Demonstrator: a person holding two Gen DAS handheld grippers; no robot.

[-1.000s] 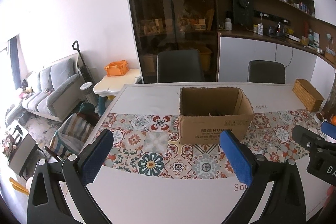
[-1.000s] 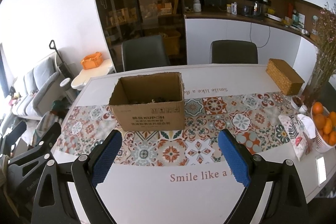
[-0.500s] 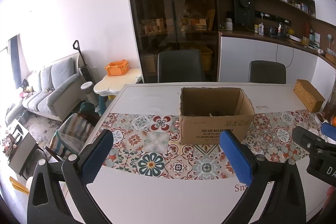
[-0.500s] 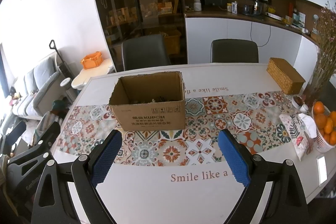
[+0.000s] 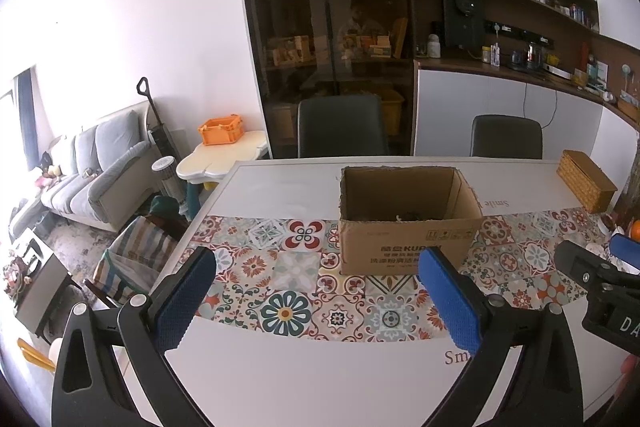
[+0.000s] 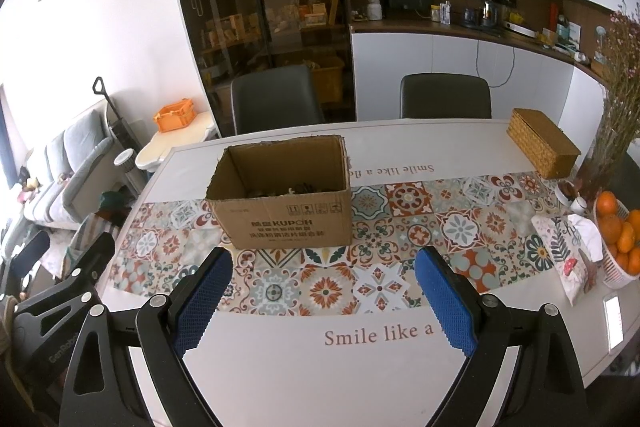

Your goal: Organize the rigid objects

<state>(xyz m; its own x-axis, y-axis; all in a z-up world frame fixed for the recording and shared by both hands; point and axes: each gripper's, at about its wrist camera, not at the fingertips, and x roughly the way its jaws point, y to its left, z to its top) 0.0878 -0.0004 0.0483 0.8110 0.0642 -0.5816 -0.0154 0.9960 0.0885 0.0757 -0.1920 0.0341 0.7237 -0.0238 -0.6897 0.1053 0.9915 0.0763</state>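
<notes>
An open brown cardboard box (image 5: pixel 404 223) (image 6: pixel 284 203) stands on the patterned runner in the middle of the white table (image 5: pixel 280 383). Small dark objects lie at its bottom, mostly hidden by the front wall. My left gripper (image 5: pixel 320 295) is open and empty, held above the table's near edge, in front of and left of the box. My right gripper (image 6: pixel 324 291) is open and empty, in front of the box and slightly right. Each gripper's body shows at the edge of the other's view.
A woven wicker box (image 6: pixel 542 147) sits at the far right of the table. A basket of oranges (image 6: pixel 618 231), a patterned pouch (image 6: pixel 568 251) and dried flowers stand at the right edge. Two dark chairs (image 6: pixel 276 99) stand behind the table. A sofa (image 5: pixel 88 167) is at left.
Both views have shifted very slightly; the box sits a touch lower in the left wrist view. Both grippers stay open and empty.
</notes>
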